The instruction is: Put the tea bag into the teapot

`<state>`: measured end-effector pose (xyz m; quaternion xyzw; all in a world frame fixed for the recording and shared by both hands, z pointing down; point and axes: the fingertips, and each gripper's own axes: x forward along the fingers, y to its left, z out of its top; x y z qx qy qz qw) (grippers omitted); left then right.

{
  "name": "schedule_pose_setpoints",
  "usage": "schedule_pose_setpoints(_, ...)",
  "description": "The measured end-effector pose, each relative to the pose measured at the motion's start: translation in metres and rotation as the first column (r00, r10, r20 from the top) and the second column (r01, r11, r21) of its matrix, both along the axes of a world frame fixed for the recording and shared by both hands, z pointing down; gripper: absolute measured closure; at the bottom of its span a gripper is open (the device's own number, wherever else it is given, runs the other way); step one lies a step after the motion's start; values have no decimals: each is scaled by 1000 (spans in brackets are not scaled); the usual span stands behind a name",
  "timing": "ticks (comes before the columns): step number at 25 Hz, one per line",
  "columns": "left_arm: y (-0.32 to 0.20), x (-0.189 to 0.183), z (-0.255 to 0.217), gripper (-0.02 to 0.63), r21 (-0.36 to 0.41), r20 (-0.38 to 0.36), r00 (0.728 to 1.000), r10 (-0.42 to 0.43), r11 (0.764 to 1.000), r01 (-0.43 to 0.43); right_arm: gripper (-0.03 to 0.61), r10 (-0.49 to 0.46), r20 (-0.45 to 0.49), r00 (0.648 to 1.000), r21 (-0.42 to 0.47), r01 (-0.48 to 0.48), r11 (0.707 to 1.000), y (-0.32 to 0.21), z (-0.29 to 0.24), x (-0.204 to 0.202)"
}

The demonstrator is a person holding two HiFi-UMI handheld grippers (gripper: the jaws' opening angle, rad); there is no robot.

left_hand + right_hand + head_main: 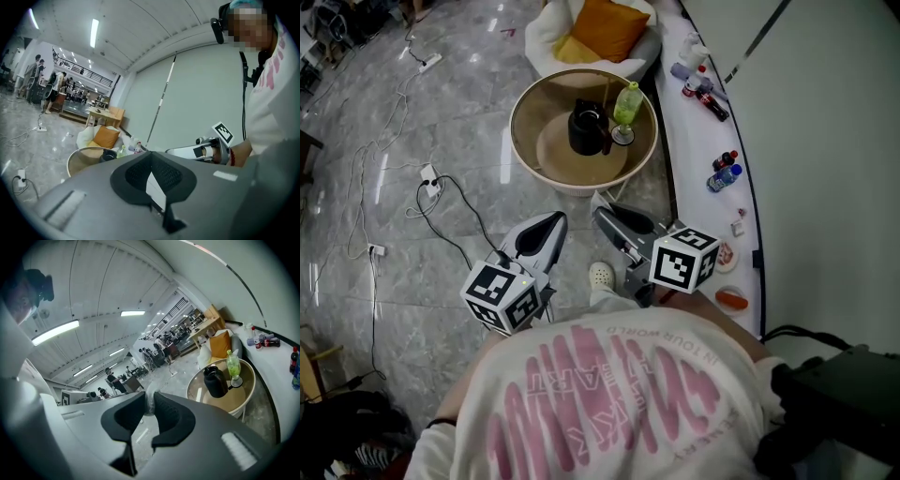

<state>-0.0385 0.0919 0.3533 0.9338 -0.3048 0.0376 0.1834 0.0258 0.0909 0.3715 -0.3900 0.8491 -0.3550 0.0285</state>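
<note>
Both grippers were held out ahead of the torso, side by side, close together but not touching, with their tips angled slightly toward each other. Both pointed near level, dipping a little.

Left gripper: jaw tips together. The left marker cube sat at the end nearest the body.

Right gripper: jaws partly closed, pinching a small pale object at the tips. The right marker cube faced upward.

The right wrist was visible in the left gripper view, just behind its gripper. In the head view both hands were largely hidden beneath the cubes.

One teapot, one green bottle, one round table, one tea bag.
</note>
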Motion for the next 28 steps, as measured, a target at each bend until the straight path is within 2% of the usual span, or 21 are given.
schedule_pose_setpoints(5, -33, 10, 7, 603, -28, -10, 1000, -15, 999, 15, 518, -8, -1, 1000, -7, 8, 1000, -29, 3, 10)
schedule_pose_setpoints(10, -59, 21, 22, 603, -93, 15, 1000, -13, 996, 14, 518, -18, -4, 1000, -29, 18, 999, -56, 10, 21)
schedule_pose_setpoints(14, -81, 32, 26, 604, -123, -15, 1000, -22, 992, 20, 518, -30, -10, 999, -30, 30, 999, -77, 12, 33)
schedule_pose_setpoints(20, -105, 51, 27, 604, -72, 46, 999, -8, 997, 12, 518, -45, -15, 999, -21, 45, 999, -107, 13, 53)
schedule_pose_setpoints(23, -113, 53, 24, 604, -24, 47, 999, -28, 999, 29, 518, -55, -25, 998, -11, 55, 998, -117, 16, 60)
schedule_pose_setpoints(25, -119, 51, 27, 604, 1, 73, 996, -48, 999, 48, 518, -55, -28, 998, -6, 55, 998, -123, 18, 64)
schedule_pose_setpoints(28, -124, 51, 31, 604, -15, 77, 996, -53, 998, 55, 518, -54, -29, 998, -4, 54, 999, -130, 21, 68)
